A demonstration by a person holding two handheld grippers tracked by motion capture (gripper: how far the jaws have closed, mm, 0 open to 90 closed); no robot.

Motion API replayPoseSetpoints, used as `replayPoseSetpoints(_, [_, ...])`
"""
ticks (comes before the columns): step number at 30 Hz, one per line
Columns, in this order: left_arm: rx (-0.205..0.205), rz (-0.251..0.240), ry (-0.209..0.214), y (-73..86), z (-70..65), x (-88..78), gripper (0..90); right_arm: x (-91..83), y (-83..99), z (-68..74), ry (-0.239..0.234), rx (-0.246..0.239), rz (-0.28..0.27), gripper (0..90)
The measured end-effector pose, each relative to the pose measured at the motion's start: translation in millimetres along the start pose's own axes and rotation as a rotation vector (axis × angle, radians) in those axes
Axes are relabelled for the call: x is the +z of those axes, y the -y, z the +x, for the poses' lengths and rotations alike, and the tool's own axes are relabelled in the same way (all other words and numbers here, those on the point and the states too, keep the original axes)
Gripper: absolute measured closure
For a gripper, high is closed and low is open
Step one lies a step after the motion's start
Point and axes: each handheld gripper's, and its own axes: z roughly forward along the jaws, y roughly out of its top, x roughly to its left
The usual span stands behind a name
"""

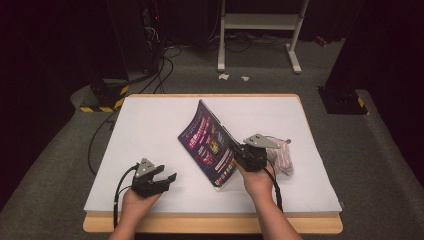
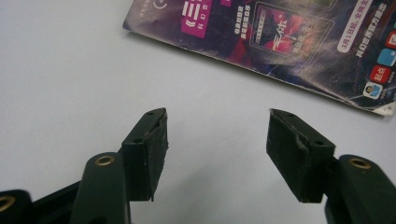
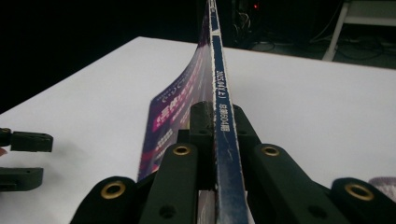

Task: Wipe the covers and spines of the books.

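On the white table [image 1: 150, 125], the right gripper [image 1: 248, 154] is clamped on the magazine [image 1: 207, 142] by its spine, tilting it up; its long axis runs away from the person. The left gripper [image 1: 161, 176], jaws apart and empty, waits near the lower edge.

Lit desk, dark room around it.

Overhead light falls evenly on my white desk [image 1: 150, 130]; shadows under my hands are soft and short. Beyond the desk the room drops to near black. The high view is soft and slightly grainy. My left hand-held gripper [image 2: 217, 135] view shows mild blur on the magazine [image 2: 289, 42] print.
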Motion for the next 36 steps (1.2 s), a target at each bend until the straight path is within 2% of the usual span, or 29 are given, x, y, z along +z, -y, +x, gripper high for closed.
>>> replayPoseSetpoints(6, [0.016,0.007,0.007,-0.8,-3.3,2.1,38.6,-9.3,-7.5,9.3,0.000,-0.027,-0.049,84.5])
replayPoseSetpoints(10, [0.025,0.011,0.009,-1.5,-4.9,4.2,38.6,-13.2,-10.9,10.0,0.016,-0.033,-0.072,84.5])
replayPoseSetpoints(21, [0.027,0.006,0.013,-2.5,-5.5,4.3,38.7,-26.9,-15.3,-10.3,0.097,-0.014,-0.107,84.6])
replayPoseSetpoints(24, [0.028,0.004,0.010,-2.6,-5.3,3.9,38.7,-30.8,-17.4,-14.7,0.135,-0.025,-0.123,84.6])
replayPoseSetpoints(29, [0.025,0.011,0.011,-1.9,-3.9,4.6,38.7,-35.4,-19.3,-18.2,0.173,-0.035,-0.136,84.5])
replayPoseSetpoints(33, [0.028,0.015,0.011,-1.8,-4.7,5.3,38.8,-30.4,-13.3,-12.3,0.168,-0.046,-0.117,84.5])
replayPoseSetpoints(36, [0.031,0.015,0.013,-1.9,-5.0,4.8,38.8,-25.8,-8.1,-3.0,0.134,-0.060,-0.120,84.4])
